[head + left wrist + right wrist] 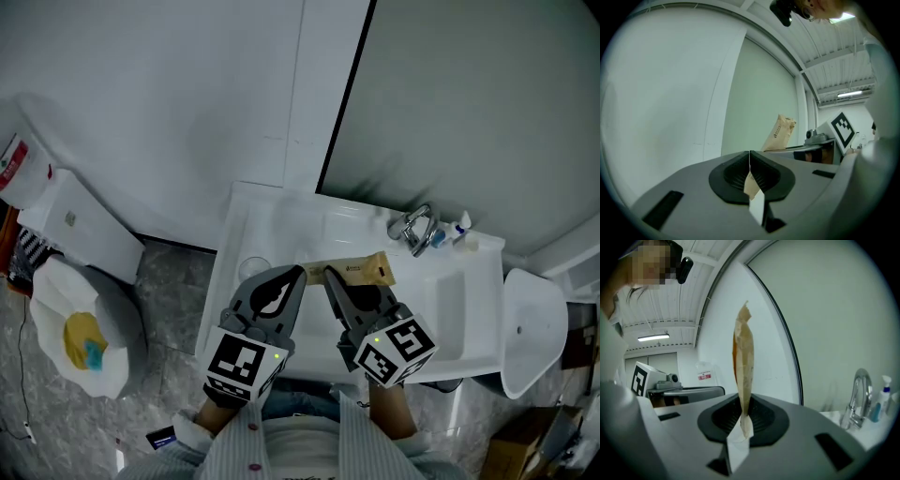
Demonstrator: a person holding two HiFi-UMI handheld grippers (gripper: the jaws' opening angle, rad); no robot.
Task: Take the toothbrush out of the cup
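A brown paper packet [366, 272] hangs over the white sink, and no toothbrush shows in any view. My right gripper [330, 276] is shut on the packet's lower part; in the right gripper view the packet [743, 357] stands straight up out of the gripper [742, 420]. My left gripper [298, 274] is shut on a brown edge of paper [750, 183] at the packet's left end. From the left gripper view the rest of the packet [780, 133] rises to the right. A clear cup [253, 269] stands on the sink's left rim, just left of my left gripper.
A chrome tap [417, 230] and a small spray bottle [461, 225] sit at the sink's back right; both also show in the right gripper view, tap [855, 399] and bottle [882, 401]. A toilet [80, 337] stands to the left, a white bin [530, 328] to the right.
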